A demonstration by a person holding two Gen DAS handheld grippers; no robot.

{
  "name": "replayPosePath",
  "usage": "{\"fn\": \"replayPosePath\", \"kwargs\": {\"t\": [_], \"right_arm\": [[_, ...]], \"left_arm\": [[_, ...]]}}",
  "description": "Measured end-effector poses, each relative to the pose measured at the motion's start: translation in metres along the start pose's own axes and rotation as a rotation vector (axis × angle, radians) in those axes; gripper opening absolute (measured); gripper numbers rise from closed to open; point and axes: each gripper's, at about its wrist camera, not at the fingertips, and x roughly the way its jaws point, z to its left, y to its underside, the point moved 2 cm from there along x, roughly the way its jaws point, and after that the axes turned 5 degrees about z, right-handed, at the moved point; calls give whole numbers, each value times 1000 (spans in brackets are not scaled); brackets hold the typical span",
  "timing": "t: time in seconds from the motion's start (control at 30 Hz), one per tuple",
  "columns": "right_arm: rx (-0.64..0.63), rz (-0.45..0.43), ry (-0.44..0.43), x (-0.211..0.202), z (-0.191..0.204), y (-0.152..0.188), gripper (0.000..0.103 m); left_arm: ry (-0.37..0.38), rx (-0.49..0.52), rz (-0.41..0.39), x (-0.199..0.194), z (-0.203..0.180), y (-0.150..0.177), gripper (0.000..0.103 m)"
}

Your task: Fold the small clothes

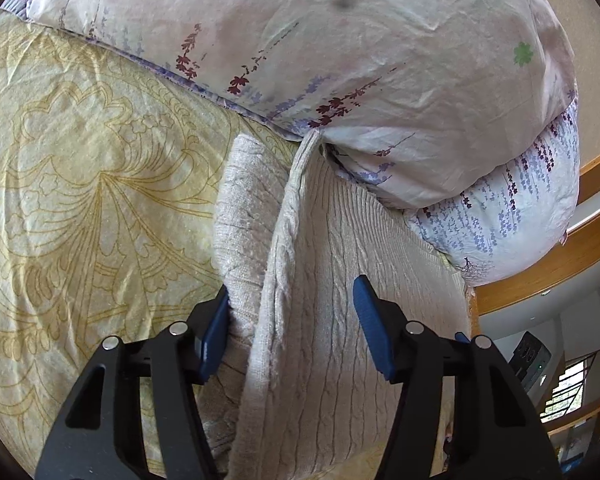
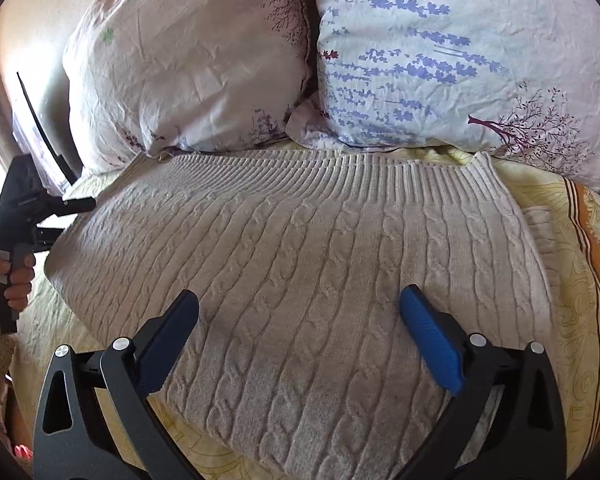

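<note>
Sweater [image 2: 300, 280], cable-knit, beige, lies on bed [image 1: 80, 160], ribbed hem at 12 o'clock touching two floral pillows [image 2: 440, 60]. Left hand-held gripper [image 1: 292, 332] wide open, straddling raised folded edge at sweater's side, nothing pinched yet. Right hand-held gripper [image 2: 300, 332] wide open just above knit, holding nothing. Judgement: side fold in hand. Do it well: close left on both layers of edge, right pins middle, carry edge across toward 3 o'clock, keep hem line straight, smooth ridge.

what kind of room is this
Most likely a bedroom: the cable-knit sweater lies on a yellow patterned bedsheet, with two floral pillows propped at its far edge, beside a wooden bed frame.
</note>
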Motion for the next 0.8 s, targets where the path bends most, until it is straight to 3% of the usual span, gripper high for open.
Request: {"fn": "replayPosePath", "kwargs": {"t": [0.17, 0.23, 0.4, 0.57, 0.8], "right_arm": [[160, -58, -78, -14, -25, -4, 102], [203, -79, -83, -20, -33, -4, 102], [303, -145, -89, -38, -56, -5, 102], [386, -204, -110, -56, -80, -5, 102], [445, -247, -130, -70, -99, -6, 102]], "left_arm": [[45, -44, 19, 9, -3, 2, 39], [60, -72, 21, 14, -4, 3, 26], [145, -111, -30, 7, -17, 6, 22], [273, -95, -69, -2, -54, 9, 21], [446, -92, -54, 21, -116, 23, 20]]}}
